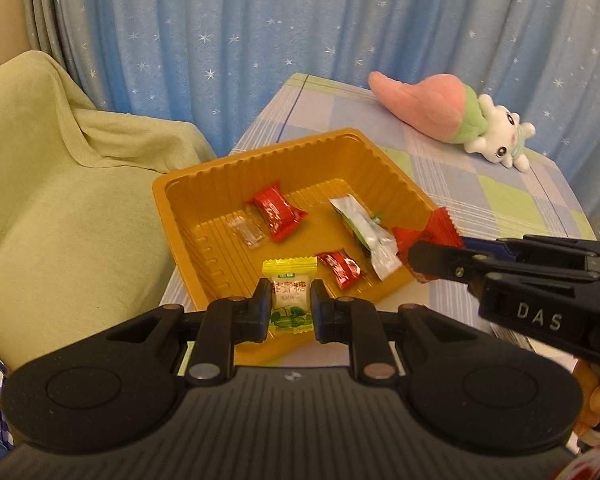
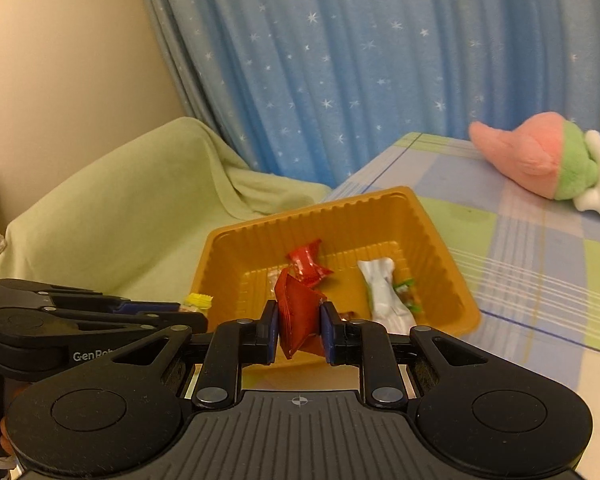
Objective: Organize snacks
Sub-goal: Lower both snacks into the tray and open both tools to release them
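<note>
Snacks are what we are gathering into the orange tray (image 1: 188, 188) on the checked bench (image 1: 480, 184), where two red candies (image 1: 278, 214), a clear one (image 1: 249, 232) and a white-green packet (image 1: 366, 232) are already lying loose. We are carrying a yellow candy (image 1: 290, 292) in the left gripper (image 1: 291, 304), its jaws clamped tight on the wrapper's sides above the tray's near wall, while the right gripper (image 2: 300, 328) is pinching a red packet (image 2: 298, 312) by its middle in the same way. We judge both pieces are being held high so that they clear the rim and drop inside.
</note>
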